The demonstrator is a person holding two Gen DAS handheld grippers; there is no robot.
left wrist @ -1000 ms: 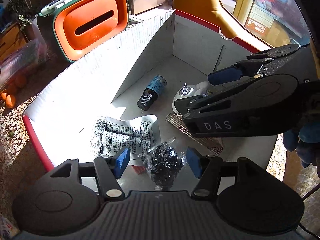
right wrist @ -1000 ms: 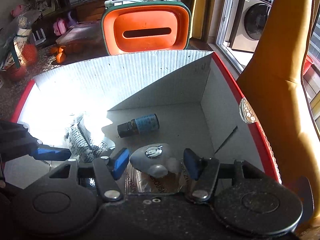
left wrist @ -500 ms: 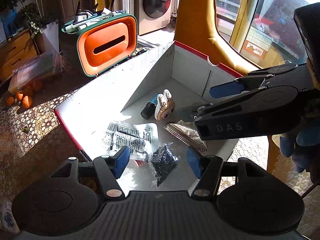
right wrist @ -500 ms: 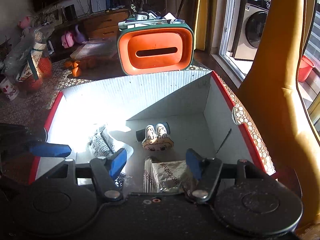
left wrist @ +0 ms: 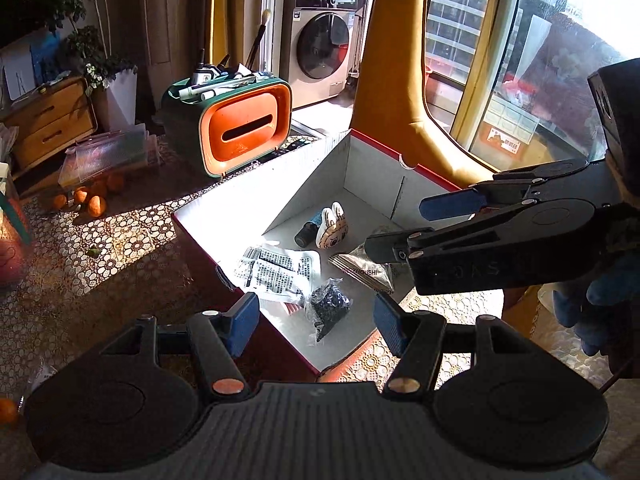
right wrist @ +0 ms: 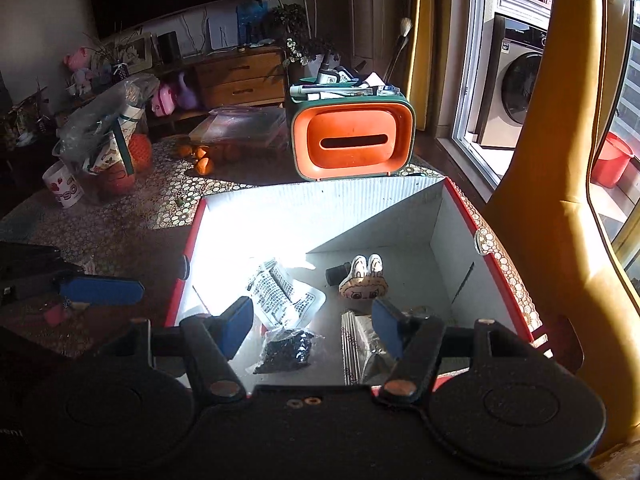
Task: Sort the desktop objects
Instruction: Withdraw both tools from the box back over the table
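Observation:
A white cardboard box with a red rim (left wrist: pixel 432 178) (right wrist: pixel 320 208) lies below both grippers. In it are a small dark bottle (left wrist: pixel 306 234) (right wrist: pixel 338 274), a bunny-eared toy (left wrist: pixel 332 232) (right wrist: pixel 364 282) leaning on the bottle, a printed white packet (left wrist: pixel 280 274) (right wrist: pixel 280 294), a clear bag of black bits (left wrist: pixel 328 306) (right wrist: pixel 286 350) and a silver foil packet (left wrist: pixel 364 268) (right wrist: pixel 360 340). My left gripper (left wrist: pixel 316 318) hangs open above the box's near edge, nothing between its pads. My right gripper (right wrist: pixel 312 324) (left wrist: pixel 396 226) is open and empty too, over the box's right side.
An orange and green organiser (left wrist: pixel 244 132) (right wrist: pixel 352 140) with pens on top stands behind the box. Oranges (left wrist: pixel 88 200) lie on the lace tablecloth at the left. A yellow chair back (left wrist: pixel 384 100) rises behind the box. A wrapped bag (right wrist: pixel 104 132) and a mug (right wrist: pixel 64 188) stand far left.
Both grippers have risen and drawn back from the box. The bunny toy, between the right gripper's fingers a second ago, now lies in the box against the bottle.

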